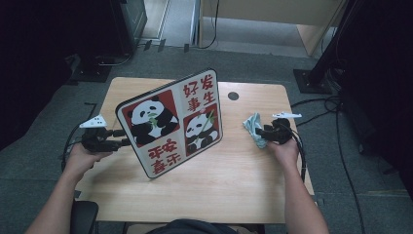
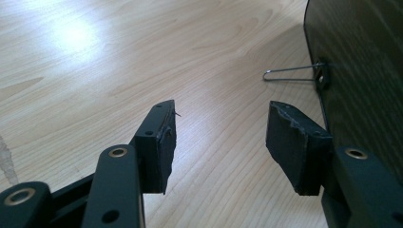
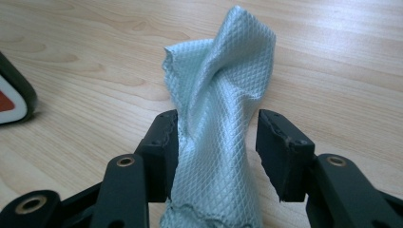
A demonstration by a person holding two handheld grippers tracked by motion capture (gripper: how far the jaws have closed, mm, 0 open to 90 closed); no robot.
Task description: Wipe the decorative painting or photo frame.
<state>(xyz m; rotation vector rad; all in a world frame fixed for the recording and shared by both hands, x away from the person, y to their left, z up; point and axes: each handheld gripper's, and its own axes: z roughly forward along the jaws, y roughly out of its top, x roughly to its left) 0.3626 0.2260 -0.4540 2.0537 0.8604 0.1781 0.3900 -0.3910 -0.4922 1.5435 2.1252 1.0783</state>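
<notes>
A picture board (image 1: pixel 170 122) with two pandas and red characters stands tilted on the wooden table (image 1: pixel 229 180). My left gripper (image 1: pixel 124 138) sits at its left edge, behind it. In the left gripper view the jaws (image 2: pixel 221 142) stand open and empty, beside the board's dark back (image 2: pixel 361 57) and its wire prop (image 2: pixel 290 72). At the right, a crumpled pale blue cloth (image 1: pixel 254 126) lies at my right gripper (image 1: pixel 260 131). The cloth (image 3: pixel 223 95) rises between the open jaws (image 3: pixel 216 147); it leans on the left pad, with a gap to the right pad.
A dark round hole (image 1: pixel 233 95) sits near the table's far edge. The board's rounded corner (image 3: pixel 12 95) shows at the left of the right gripper view. Cables (image 1: pixel 336 126) run over the floor at the right, and dark stands flank the table.
</notes>
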